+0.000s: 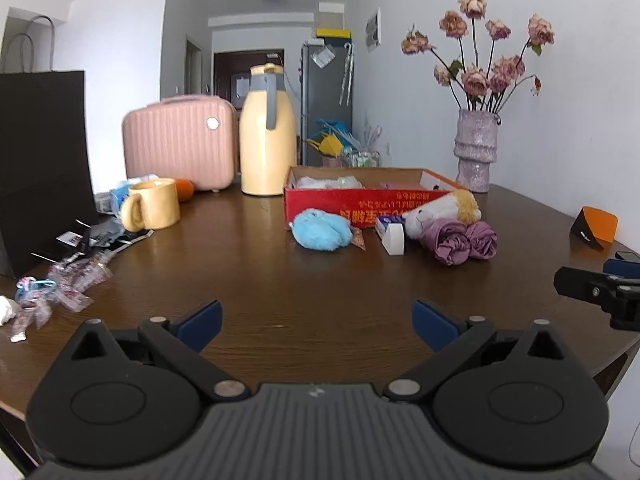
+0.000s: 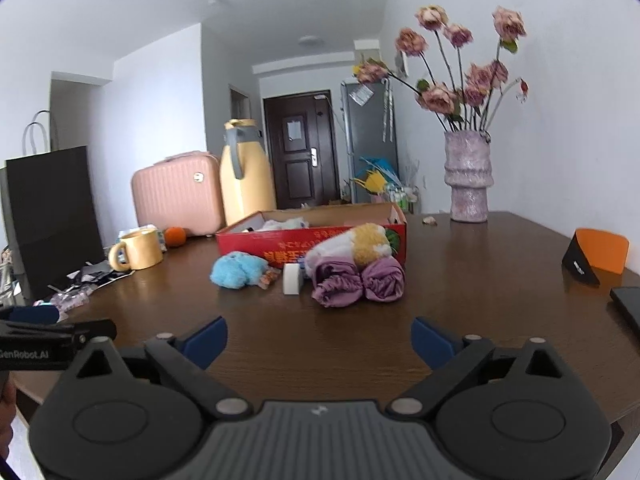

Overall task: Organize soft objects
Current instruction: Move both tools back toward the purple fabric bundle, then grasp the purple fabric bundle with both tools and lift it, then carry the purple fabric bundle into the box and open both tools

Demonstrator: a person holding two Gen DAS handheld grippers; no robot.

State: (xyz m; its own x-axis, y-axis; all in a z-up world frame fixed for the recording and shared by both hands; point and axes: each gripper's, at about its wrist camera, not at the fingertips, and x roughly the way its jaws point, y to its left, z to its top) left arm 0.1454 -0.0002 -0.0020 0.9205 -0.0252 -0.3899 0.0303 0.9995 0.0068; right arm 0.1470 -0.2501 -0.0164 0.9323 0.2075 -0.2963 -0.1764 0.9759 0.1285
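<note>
Both tools sit nearest the lens, low over the dark wooden surface (image 1: 304, 280): the left tool (image 1: 317, 322) has its blue-padded fingers spread wide with nothing between them, and the right tool (image 2: 319, 338) is likewise spread and empty. Each shows at the edge of the other's view.

Further back, well apart from both tools, lie the soft things. A blue plush toy (image 1: 321, 230) rests on the surface just in front of a red cardboard box (image 1: 360, 202). To its right, beside a small white box (image 1: 391, 234), a white and yellow plush toy (image 1: 442, 210) leans against the box front, with a rolled purple cloth (image 1: 464, 242) touching it on the near side. Something pale and fluffy (image 1: 328, 182) already lies inside the box.

Left of the box stand a yellow thermos jug (image 1: 267, 136), a pink case (image 1: 180, 142), a yellow mug (image 1: 152, 204) and a black paper bag (image 1: 40, 168). Clear wrapped packets (image 1: 76, 280) are scattered near the left edge. A purple vase of dried roses (image 1: 477, 152) stands behind the box on the right.
</note>
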